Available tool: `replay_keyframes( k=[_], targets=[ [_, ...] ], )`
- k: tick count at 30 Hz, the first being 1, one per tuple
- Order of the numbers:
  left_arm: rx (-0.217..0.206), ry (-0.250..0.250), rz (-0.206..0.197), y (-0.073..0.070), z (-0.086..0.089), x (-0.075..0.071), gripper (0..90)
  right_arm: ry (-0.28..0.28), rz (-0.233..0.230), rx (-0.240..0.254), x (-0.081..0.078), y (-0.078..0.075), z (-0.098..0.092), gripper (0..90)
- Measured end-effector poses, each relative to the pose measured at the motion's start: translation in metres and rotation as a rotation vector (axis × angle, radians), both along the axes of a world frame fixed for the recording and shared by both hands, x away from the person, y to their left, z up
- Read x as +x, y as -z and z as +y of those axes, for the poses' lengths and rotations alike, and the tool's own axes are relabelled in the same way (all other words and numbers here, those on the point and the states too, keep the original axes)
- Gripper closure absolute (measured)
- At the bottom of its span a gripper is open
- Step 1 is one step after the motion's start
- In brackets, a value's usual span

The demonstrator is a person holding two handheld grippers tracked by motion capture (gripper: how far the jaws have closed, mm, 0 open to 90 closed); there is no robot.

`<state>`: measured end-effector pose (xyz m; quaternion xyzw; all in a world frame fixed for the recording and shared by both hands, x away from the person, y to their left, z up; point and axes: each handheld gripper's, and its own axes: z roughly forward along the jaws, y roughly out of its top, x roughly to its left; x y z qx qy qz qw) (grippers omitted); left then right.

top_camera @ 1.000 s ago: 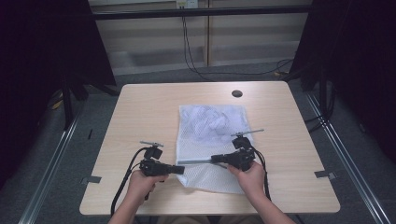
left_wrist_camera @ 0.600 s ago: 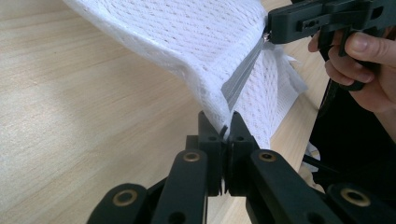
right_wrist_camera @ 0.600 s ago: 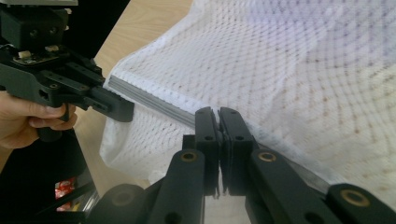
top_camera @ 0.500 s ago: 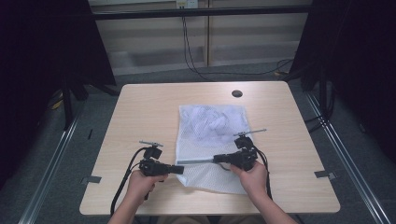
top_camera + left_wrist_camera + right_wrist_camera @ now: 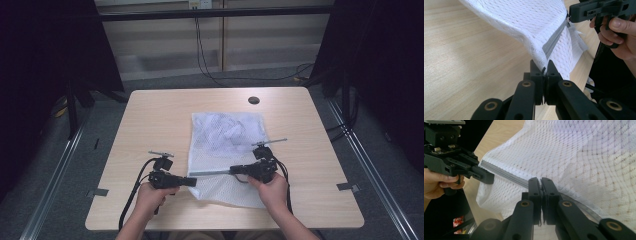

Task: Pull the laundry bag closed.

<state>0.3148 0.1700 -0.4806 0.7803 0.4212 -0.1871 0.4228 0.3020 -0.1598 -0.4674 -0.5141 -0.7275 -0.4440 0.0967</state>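
Both tools are clamped on the white mesh laundry bag [image 5: 226, 152], which lies on the pale wooden desk [image 5: 150, 125] with its near end lifted between them. Left tool [image 5: 544, 65] has its jaws pressed together on the near end of the grey zipper [image 5: 554, 42], at the bag's left corner. Right tool [image 5: 541, 182] has its jaws pinched shut on the same zipper [image 5: 506, 175] farther along; whether they hold the slider itself cannot be told. In the high view the left tool [image 5: 192, 181] and right tool [image 5: 234, 171] face each other, and the zipper [image 5: 210, 173] runs taut and straight between them across the bag's near part. Crumpled white cloth [image 5: 227, 131] shows through the mesh in the far half of the bag.

As a judgement, the contents are already inside and the grip for working the zipper is set: one end anchored, the other held. The pull along the track looks still to come; how much of the zipper is closed is too fine to tell.

Against the earlier frames, nothing has shifted: hands, tools and bag sit in the same places, with the grips unchanged.
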Motion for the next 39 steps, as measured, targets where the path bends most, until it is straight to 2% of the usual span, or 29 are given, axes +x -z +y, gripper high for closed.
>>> replay_keyframes(
  k=[7, 8, 16, 39],
  targets=[
    [0.004, -0.007, -0.004, -0.001, 0.001, 0.000, 88.2, 0.010, 0.001, -0.005, 0.000, 0.001, -0.004, 87.2],
    [0.011, -0.009, -0.014, -0.001, 0.002, 0.000, 88.2, 0.011, 0.000, -0.004, 0.000, 0.002, -0.005, 87.2],
    [0.008, -0.006, -0.011, -0.001, 0.001, 0.000, 88.2, 0.025, 0.006, -0.005, 0.000, 0.003, -0.013, 87.2],
    [0.009, -0.002, -0.008, -0.001, 0.002, 0.000, 88.2, 0.022, -0.002, -0.015, -0.001, 0.003, -0.015, 87.2]
  ],
)
